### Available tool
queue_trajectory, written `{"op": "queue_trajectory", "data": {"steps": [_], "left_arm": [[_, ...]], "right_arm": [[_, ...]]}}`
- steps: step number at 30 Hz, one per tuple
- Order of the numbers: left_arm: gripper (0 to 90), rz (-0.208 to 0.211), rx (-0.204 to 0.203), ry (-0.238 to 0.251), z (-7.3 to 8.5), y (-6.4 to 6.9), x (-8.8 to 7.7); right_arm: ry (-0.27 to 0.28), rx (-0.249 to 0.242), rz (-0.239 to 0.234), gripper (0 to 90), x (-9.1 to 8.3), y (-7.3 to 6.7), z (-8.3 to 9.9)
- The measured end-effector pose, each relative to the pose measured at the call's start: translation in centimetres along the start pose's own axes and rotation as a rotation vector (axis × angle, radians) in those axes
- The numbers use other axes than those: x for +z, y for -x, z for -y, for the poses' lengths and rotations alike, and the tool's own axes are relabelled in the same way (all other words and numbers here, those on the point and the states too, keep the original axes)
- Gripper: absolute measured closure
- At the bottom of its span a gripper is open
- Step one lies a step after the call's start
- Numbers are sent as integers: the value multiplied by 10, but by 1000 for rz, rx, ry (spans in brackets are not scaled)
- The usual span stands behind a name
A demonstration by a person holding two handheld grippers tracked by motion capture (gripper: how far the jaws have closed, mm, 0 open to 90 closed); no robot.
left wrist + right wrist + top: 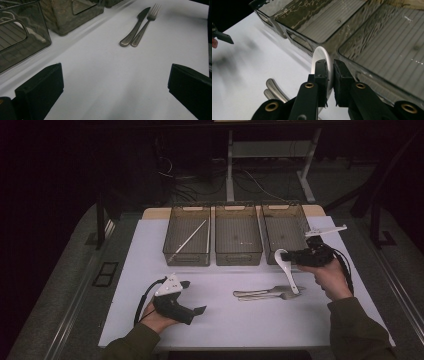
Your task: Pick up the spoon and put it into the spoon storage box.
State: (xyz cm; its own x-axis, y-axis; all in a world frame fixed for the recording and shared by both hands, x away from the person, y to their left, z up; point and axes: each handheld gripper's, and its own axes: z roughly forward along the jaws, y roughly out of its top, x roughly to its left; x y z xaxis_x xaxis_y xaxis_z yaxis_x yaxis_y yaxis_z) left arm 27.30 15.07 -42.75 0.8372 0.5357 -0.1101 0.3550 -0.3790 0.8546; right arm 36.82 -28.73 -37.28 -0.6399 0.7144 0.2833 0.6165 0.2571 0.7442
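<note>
High view shows my right gripper [295, 258] clamped on a glossy white ceramic spoon [286, 266], its deep bowl raised before the right-hand smoky plastic bin [285, 232], handle slanting down. My left gripper [192, 297] rests on the table with jaws spread, empty.

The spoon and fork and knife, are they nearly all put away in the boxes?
Not yet. One pair of chopsticks already lies in the left bin. The right hand-held gripper is shut on the white spoon, lifted near the right bin. The knife and fork wait on the table. The left hand-held gripper is open.
</note>
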Motion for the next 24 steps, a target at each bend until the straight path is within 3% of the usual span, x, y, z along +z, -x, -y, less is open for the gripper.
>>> {"op": "queue_trajectory", "data": {"steps": [15, 24], "left_arm": [[0, 6, 10, 6, 0, -1, 0], [0, 9, 6, 10, 0, -1, 0]], "right_arm": [[11, -22, 19, 818, 19, -8, -52], [29, -19, 29, 818, 33, -7, -78]]}}
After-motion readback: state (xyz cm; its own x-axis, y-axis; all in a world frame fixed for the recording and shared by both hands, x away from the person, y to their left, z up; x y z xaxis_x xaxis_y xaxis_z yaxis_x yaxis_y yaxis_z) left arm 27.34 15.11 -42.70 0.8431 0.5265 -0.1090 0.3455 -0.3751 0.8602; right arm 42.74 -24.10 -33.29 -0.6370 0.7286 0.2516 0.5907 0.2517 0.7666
